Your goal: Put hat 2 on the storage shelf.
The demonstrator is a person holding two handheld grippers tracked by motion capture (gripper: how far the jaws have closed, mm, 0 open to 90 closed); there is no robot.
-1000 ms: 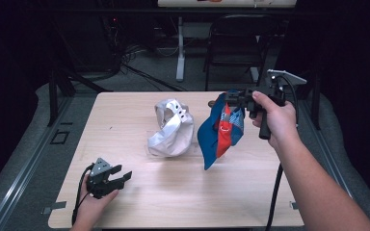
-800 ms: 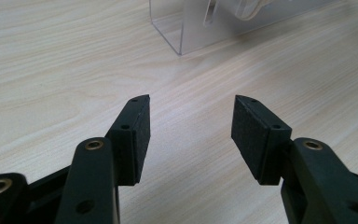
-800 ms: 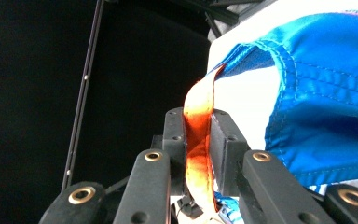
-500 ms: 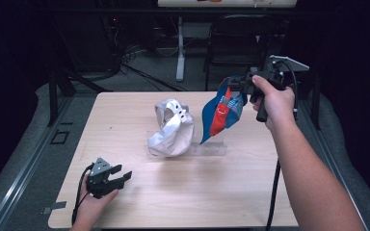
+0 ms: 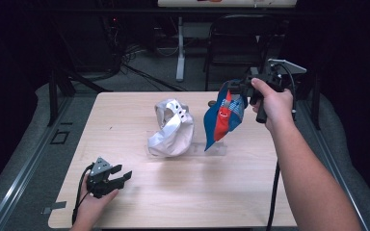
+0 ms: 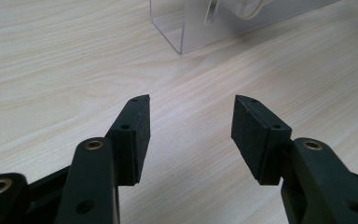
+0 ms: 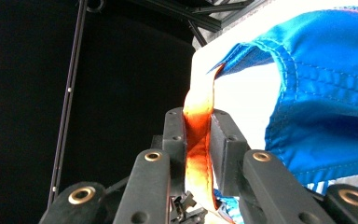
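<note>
Right claw (image 7: 198, 135) was pinching the blue cap (image 5: 224, 115) by its orange strap (image 7: 198, 140); it looked light and floppy, so that strap seemed the safest hold. Left claw (image 6: 189, 135) sat spread.

Counter (image 5: 231, 192): pale wood, rectangular, light grain running lengthwise. White crumpled cloth bag (image 5: 172, 129) lies near centre, slightly toward far edge. Clear plastic stand (image 5: 212, 148) sits on counter just beside bag, on its right side; same stand (image 6: 200, 28) seen ahead of my left jaws. My left gripper (image 5: 107, 177) rests on counter near near-left corner, jaws apart, nothing between them, cable trailing toward near edge.
</note>
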